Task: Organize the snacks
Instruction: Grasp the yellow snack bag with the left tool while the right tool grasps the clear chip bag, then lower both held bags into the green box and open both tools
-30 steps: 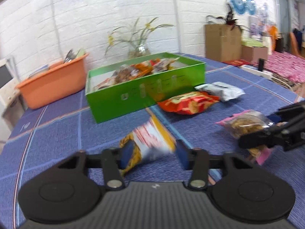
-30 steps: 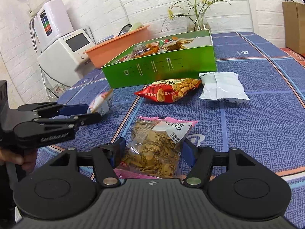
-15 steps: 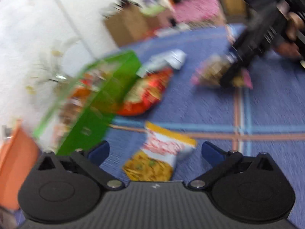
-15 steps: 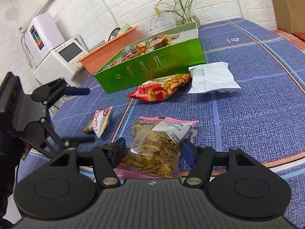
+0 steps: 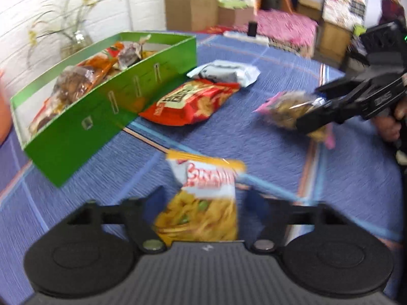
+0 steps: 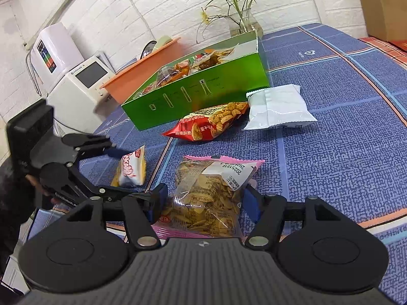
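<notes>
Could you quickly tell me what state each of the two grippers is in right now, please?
Left gripper: jaws just closing around the small yellow-and-white chip bag; grip cannot be told.
Right gripper: shut on the clear pink-edged cracker bag.

A glass vase of yellow-flowered stems (image 6: pixel 241 17) stands against the white brick wall (image 6: pixel 157 2), just behind the table covered in blue checked cloth (image 6: pixel 356 132). Left of it sits an orange plastic tub (image 6: pixel 142 72), then a white countertop appliance with a screen (image 6: pixel 81 84). A cardboard box (image 5: pixel 190 2) stands farther off.
</notes>
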